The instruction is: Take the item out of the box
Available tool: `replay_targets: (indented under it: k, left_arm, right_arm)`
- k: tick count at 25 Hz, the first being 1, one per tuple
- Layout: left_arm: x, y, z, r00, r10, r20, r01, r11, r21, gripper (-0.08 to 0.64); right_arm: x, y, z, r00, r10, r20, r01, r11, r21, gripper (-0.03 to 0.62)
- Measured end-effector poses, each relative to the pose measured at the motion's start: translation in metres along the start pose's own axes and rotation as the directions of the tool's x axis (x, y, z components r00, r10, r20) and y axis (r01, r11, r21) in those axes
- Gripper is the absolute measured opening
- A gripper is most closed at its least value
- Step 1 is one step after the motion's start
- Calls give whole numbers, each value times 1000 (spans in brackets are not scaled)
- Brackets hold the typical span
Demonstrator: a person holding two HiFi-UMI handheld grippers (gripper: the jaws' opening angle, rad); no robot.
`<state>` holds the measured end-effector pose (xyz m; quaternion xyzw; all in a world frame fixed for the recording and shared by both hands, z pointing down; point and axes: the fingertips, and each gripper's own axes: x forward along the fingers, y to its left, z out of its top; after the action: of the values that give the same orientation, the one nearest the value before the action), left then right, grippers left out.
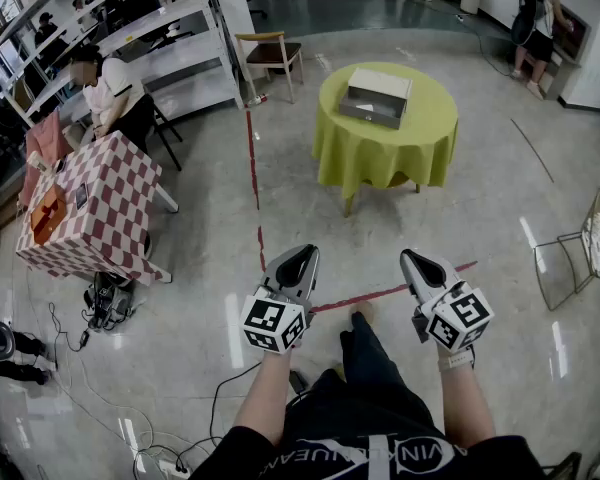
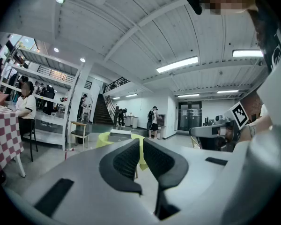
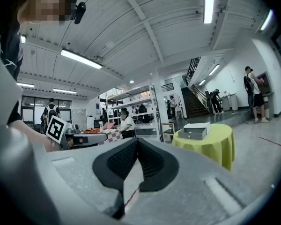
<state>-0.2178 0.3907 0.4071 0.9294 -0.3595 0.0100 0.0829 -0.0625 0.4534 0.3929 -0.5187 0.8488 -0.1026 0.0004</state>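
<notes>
A: While the person holds both tools out level, how do the jaws stand?

B: Right gripper (image 3: 137, 140): pads pressed together, nothing between them. Left gripper (image 2: 141, 142): pads a narrow slit apart, likewise empty.

A: And beyond them?

B: Floor crossed by a red tape line (image 1: 252, 168), then a round table (image 1: 420, 143) under a yellow-green cloth. The box (image 1: 378, 96) rests on its top, well apart from both tools. It looks closed, so the item, presumably inside, cannot be seen.

A: Which step is this?

B: The approach, by my reading; nothing of the task is done. The next move calls for walking up to the table, spreading the jaws, and opening the box, probably with one tool steadying it while the other works the front.
</notes>
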Motion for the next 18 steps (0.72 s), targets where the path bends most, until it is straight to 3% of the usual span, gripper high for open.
replay_targets:
  k: [18]
  left_arm:
    - [123, 74, 17, 999, -11, -38, 10, 1000, -16, 28]
  right_arm:
    - [105, -98, 18, 1000, -5, -18, 6, 999, 36, 6]
